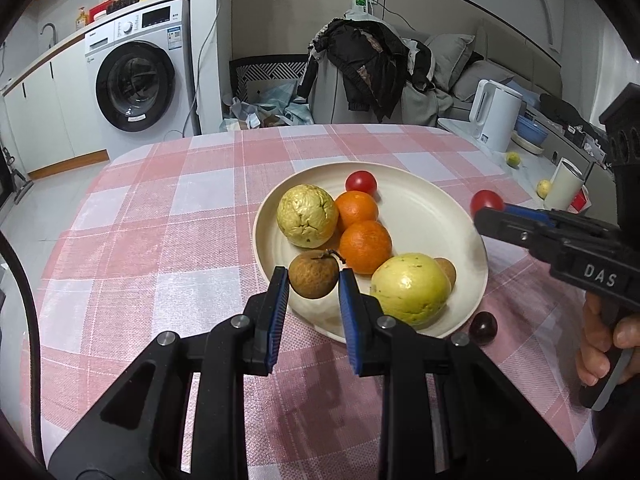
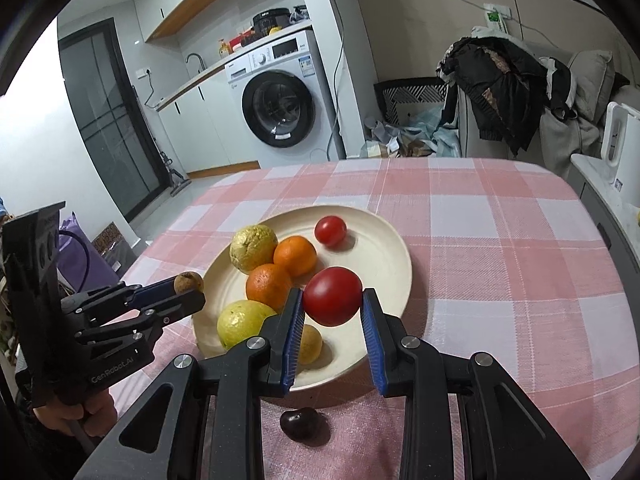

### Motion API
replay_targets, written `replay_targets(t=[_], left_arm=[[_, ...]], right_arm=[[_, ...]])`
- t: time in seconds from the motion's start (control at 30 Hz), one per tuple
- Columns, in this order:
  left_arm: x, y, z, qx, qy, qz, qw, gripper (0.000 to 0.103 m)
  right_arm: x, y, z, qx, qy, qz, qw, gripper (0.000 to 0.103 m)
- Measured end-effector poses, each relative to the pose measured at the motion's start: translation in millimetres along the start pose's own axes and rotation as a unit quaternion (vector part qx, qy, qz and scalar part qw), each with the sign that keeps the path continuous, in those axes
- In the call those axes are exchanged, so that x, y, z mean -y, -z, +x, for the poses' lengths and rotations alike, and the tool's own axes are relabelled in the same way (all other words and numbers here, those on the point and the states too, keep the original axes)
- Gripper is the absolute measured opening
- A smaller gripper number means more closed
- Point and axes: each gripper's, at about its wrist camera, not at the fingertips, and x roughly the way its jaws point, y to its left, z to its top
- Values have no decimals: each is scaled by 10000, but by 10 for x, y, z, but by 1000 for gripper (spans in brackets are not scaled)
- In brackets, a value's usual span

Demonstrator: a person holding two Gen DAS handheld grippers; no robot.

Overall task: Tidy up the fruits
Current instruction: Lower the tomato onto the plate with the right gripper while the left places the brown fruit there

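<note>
A cream plate (image 1: 424, 216) on the pink checked tablecloth holds two yellow-green guavas (image 1: 307, 216), two oranges (image 1: 365, 246), a small red tomato (image 1: 361, 182) and a small tan fruit (image 1: 447, 271). My left gripper (image 1: 314, 277) is shut on a brown round fruit with a stem (image 1: 313, 282), held over the plate's near-left rim. My right gripper (image 2: 332, 295) is shut on a larger red tomato (image 2: 331, 300) above the plate's near side (image 2: 384, 256). A dark cherry-like fruit (image 2: 302, 424) lies on the cloth just in front of the plate.
A white kettle (image 1: 494, 114), a white cup (image 1: 564, 186) and two small yellow fruits sit on a side counter to the right. Behind the table stand a clothes-draped chair (image 1: 360, 76) and a washing machine (image 1: 136, 84). A hand (image 1: 608, 344) holds the right gripper's handle.
</note>
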Motion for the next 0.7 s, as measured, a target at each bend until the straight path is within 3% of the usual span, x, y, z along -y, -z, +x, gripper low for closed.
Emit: replay_targets(t=[0.47, 0.7], left_arm=[[27, 26, 144, -98, -12, 41, 9999, 23], [-2, 36, 97, -82, -147, 3, 9999, 26]], right_arm=[[-14, 60, 179, -219, 92, 0, 9997, 30], [3, 63, 33, 34, 185, 35, 9998, 40]])
